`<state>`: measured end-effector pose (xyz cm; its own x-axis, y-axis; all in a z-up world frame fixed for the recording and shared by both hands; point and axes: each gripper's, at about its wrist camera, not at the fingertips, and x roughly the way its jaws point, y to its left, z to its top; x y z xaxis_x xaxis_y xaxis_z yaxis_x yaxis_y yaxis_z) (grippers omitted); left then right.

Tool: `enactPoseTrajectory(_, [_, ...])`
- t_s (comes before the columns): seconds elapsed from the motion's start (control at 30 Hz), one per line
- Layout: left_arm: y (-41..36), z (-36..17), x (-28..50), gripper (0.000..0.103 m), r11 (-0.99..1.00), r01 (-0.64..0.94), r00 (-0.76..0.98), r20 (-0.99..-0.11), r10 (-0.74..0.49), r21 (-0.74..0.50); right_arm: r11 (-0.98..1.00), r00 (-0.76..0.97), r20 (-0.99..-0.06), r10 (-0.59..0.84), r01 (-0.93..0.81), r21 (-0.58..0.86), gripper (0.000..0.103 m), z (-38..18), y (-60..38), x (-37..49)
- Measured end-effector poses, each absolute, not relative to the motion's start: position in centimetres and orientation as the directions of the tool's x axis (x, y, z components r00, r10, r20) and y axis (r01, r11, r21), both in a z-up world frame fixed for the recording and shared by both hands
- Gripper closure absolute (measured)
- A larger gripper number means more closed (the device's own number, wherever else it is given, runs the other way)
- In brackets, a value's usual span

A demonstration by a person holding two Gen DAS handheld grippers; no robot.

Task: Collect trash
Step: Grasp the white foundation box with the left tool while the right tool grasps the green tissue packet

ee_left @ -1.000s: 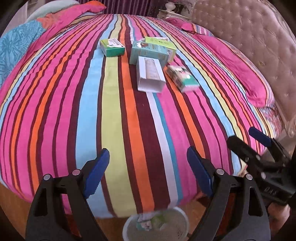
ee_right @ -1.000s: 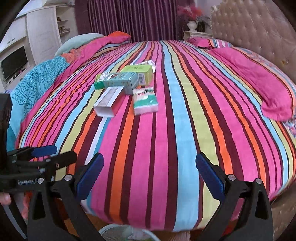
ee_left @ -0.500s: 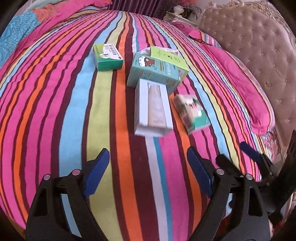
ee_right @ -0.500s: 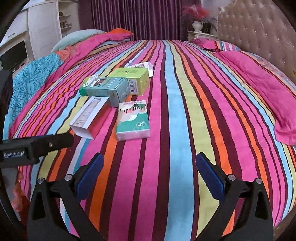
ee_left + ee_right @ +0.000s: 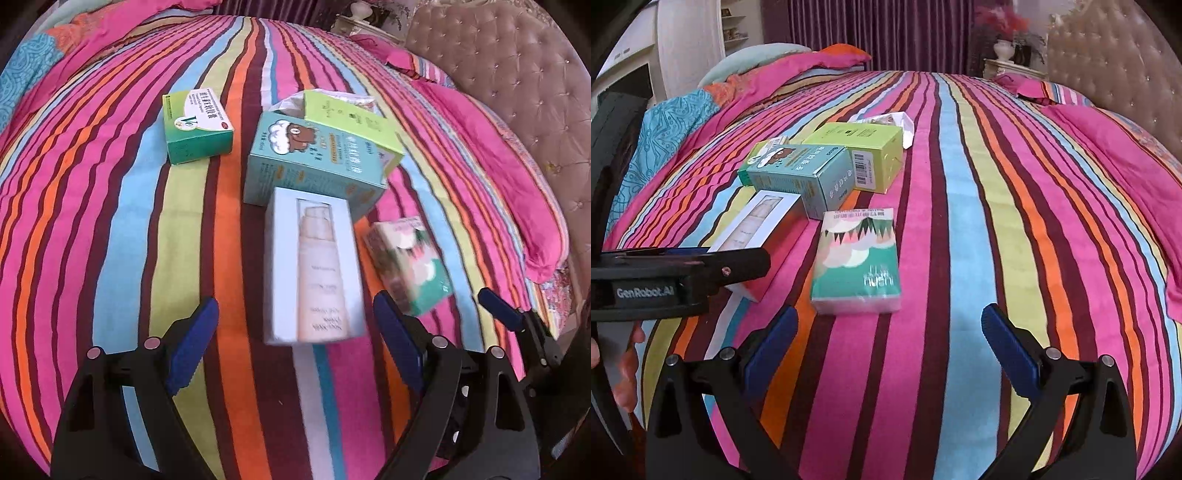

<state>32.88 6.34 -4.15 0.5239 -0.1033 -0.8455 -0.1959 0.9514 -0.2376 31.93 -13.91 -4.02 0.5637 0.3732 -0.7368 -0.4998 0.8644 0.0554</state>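
Left wrist view: we find the left gripper (image 5: 293, 341) with its jaws standing wide apart and nothing clamped; the near end of a white carton (image 5: 314, 267) printed with a pale bottle lies on the bedspread (image 5: 110, 221) between and just ahead of the blue pads (image 5: 192, 347). We see no contact between pads and carton. Beyond that carton, and touching its far end, sits a teal box (image 5: 314, 162) with a cartoon sheep, and behind that a lime-green box (image 5: 347, 118) with crumpled clear wrapping at its far side. Ahead and to the left of the jaws, apart from the cluster, a small green box (image 5: 197, 127) lies alone. Ahead and to the right of the right-hand pad lies a soft tissue pack (image 5: 406, 269), blurred in this view.

Right wrist view: we record the right gripper (image 5: 888, 347) likewise wide open and empty. The tissue pack (image 5: 858, 262) lies just ahead of it, nearer the left-hand pad, flat on the bedspread (image 5: 979, 258). Further ahead and leftward we note the teal box (image 5: 805, 173), the lime-green box (image 5: 860, 153) and the white carton (image 5: 755, 225). One finger of the left gripper (image 5: 679, 271) crosses the frame's left side, overlapping the carton's near end. A tufted headboard (image 5: 1115, 62) stands far ahead on the right.
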Motion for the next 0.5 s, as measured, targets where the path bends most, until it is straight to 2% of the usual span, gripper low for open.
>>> enactPoseTrajectory(0.3, [6.5, -4.6, 34.6, 0.020, 0.969, -0.174, 0.519, -0.852, -0.064, -0.178, 0.864, 0.564, -0.749, 0.348, -0.503, 0.023, 0.009, -4.5, -12.0, 33.9])
enactPoseTrajectory(0.4, [6.3, -4.6, 35.0, 0.027, 0.974, -0.173, 0.512, -0.858, -0.039, -0.148, 0.863, 0.562, -0.751, 0.346, -0.504, 0.021, 0.009, -4.5, -11.5, 34.3])
enactPoseTrajectory(0.47, [6.2, -4.5, 35.1, 0.039, 0.977, -0.168, 0.512, -0.858, -0.029, -0.134, 0.860, 0.561, -0.756, 0.338, -0.510, 0.006, 0.016, -4.7, -11.1, 34.4])
enactPoseTrajectory(0.5, [6.2, -4.4, 35.1, 0.042, 0.978, -0.162, 0.510, -0.860, -0.029, -0.129, 0.859, 0.557, -0.761, 0.332, -0.512, 0.001, 0.023, -4.8, -11.0, 34.5])
